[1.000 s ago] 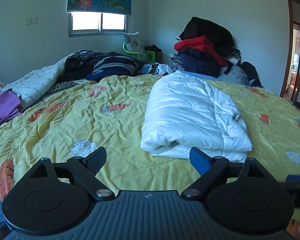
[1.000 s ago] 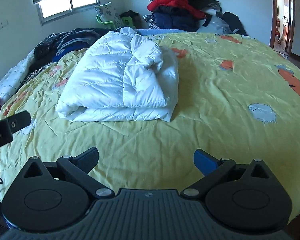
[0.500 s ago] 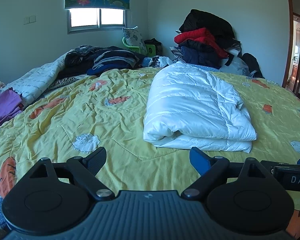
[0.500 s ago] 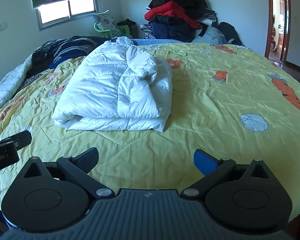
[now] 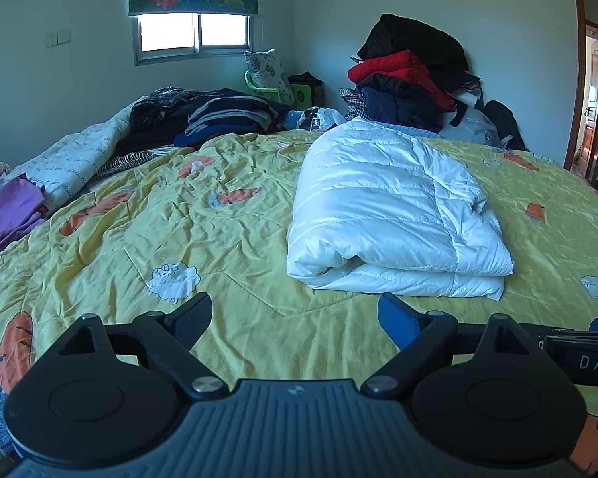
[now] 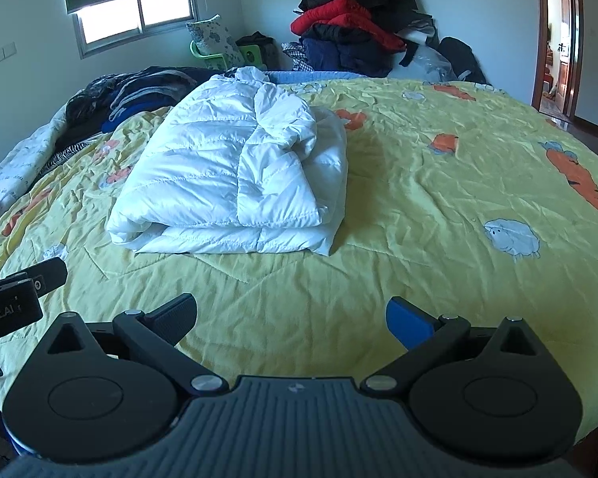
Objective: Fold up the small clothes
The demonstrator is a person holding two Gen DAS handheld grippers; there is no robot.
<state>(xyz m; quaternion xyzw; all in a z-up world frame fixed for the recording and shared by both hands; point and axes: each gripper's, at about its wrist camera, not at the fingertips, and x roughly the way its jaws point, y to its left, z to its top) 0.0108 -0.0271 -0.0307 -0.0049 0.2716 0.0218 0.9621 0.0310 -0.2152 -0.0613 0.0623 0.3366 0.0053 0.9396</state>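
Note:
A white puffer jacket (image 5: 390,207) lies folded in a thick bundle on the yellow bedspread (image 5: 203,239). It also shows in the right wrist view (image 6: 235,175), left of centre. My left gripper (image 5: 295,314) is open and empty, held above the bedspread short of the jacket's near edge. My right gripper (image 6: 291,318) is open and empty, above bare bedspread (image 6: 418,207) in front of the jacket. Each gripper's body shows at the edge of the other's view.
A tall pile of dark and red clothes (image 5: 410,75) stands at the far wall. Dark folded garments (image 5: 219,119) lie at the bed's far left, purple cloth (image 5: 8,211) at the left edge. An open doorway (image 6: 558,40) is at the right.
Both grippers have drawn back and risen a little from the folded jacket, so it looks farther off. Both stay open. The jacket has not moved.

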